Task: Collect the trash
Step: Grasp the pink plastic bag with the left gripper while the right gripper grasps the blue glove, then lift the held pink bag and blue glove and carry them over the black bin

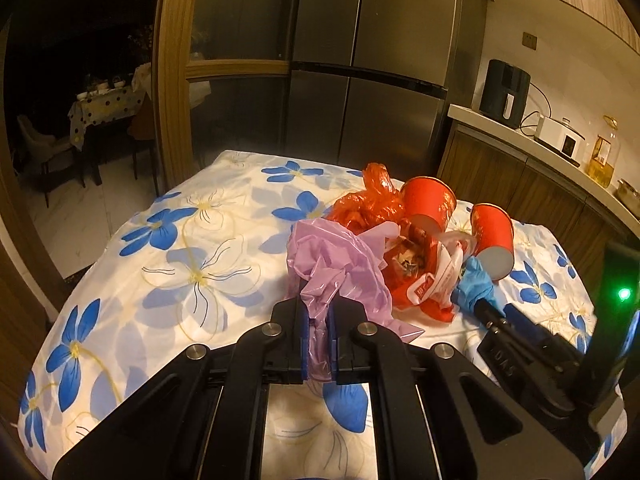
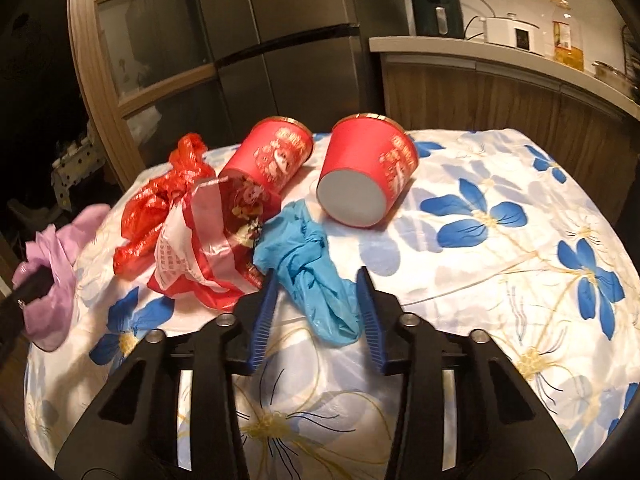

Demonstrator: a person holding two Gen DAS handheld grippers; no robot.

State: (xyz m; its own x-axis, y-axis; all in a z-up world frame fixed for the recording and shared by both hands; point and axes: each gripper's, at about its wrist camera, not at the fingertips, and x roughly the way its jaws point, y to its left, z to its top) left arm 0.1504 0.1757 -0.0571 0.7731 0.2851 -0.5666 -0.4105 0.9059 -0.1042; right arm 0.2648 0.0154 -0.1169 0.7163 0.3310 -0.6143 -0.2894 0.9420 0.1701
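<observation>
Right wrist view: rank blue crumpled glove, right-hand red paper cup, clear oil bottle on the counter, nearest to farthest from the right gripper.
1. Blue crumpled glove: lying between the open fingers of the right gripper.
2. Right-hand red paper cup: on its side just beyond the glove, white base toward the camera.
3. Clear oil bottle: far back on the counter, upper right.

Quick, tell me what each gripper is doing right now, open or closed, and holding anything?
Left gripper: closed on the purple plastic bag.
Right gripper: open, holding nothing, fingers either side of the blue glove.
</observation>
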